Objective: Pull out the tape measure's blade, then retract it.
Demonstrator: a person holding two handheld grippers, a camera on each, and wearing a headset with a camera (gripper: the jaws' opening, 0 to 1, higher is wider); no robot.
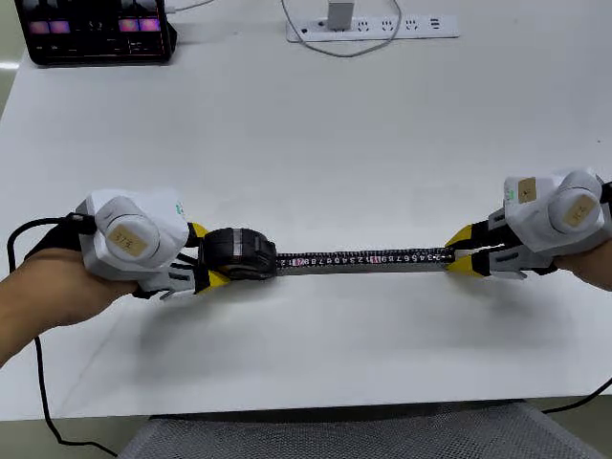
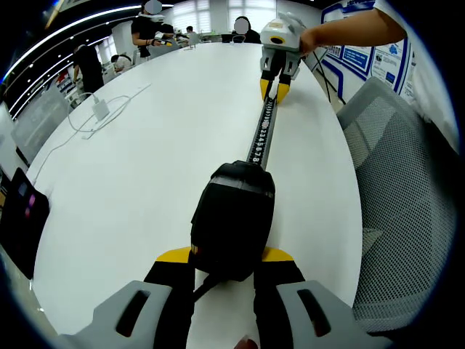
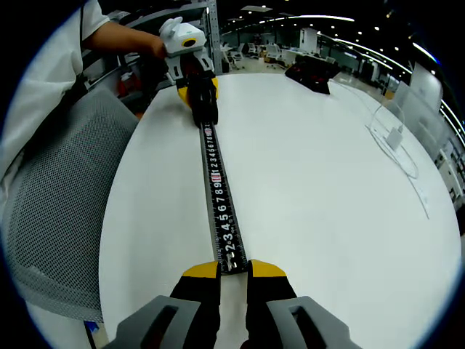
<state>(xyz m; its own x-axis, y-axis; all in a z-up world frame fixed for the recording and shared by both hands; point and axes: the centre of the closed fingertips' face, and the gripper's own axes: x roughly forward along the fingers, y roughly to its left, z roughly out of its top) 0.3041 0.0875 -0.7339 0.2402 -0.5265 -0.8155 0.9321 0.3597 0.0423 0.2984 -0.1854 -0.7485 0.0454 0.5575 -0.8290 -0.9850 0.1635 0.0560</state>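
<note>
Your left gripper clamps the tape measure, your right gripper its blade; power strip and black console sit far across the white counter.

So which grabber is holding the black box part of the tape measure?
The left gripper: its jaws clamp the black case, while the right gripper only pinches the tip of the pulled-out blade.

Right gripper clamps blade end; left gripper holds tape measure

Black tape measure, black blade with white numerals, white table.
</note>
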